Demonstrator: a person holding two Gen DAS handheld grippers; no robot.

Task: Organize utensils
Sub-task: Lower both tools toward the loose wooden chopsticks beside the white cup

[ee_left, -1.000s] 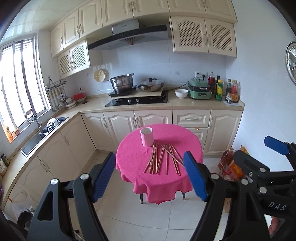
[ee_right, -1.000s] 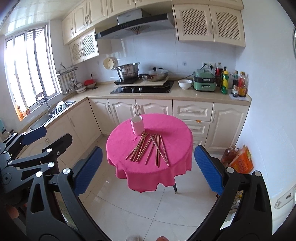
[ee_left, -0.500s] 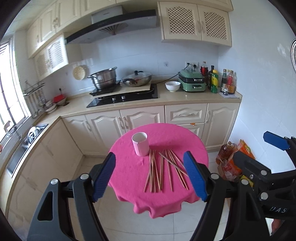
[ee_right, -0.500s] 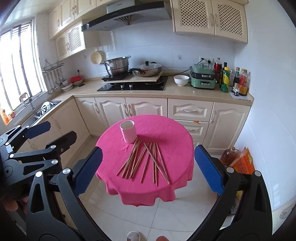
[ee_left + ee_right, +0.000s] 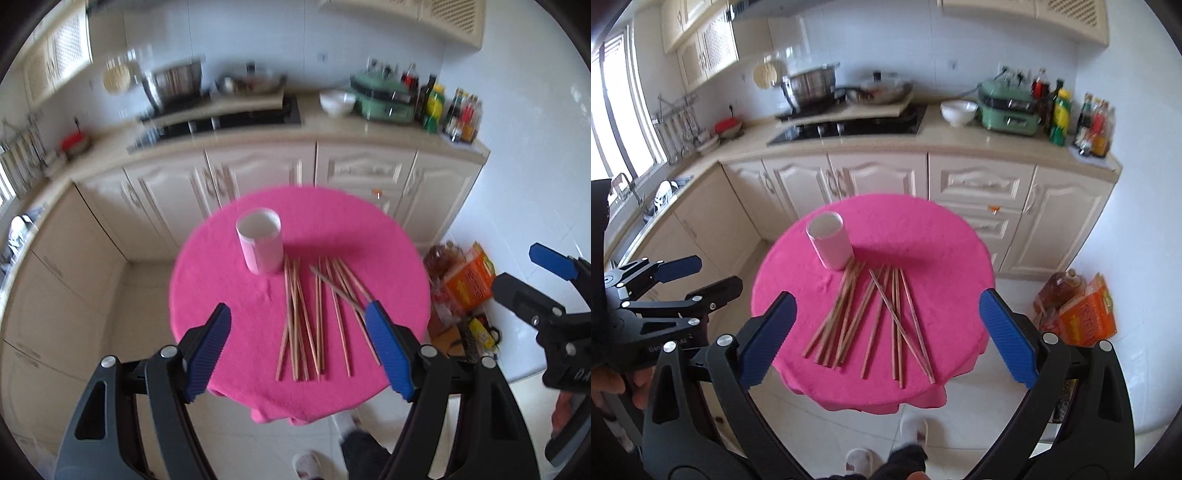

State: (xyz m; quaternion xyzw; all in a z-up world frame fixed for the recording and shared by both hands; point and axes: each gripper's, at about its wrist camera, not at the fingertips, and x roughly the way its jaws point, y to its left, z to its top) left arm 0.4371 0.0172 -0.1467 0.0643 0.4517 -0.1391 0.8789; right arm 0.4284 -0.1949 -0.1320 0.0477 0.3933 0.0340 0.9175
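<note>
The chopsticks (image 5: 871, 314) lie loose on the pink counter (image 5: 942, 236), long axes running from the near edge toward the cup (image 5: 830, 242) at the far-left edge; the right tool (image 5: 886, 332) and left tool (image 5: 299, 347) both hang above the near edge, jaws apart and empty; neither looks clearly nearer.
</note>
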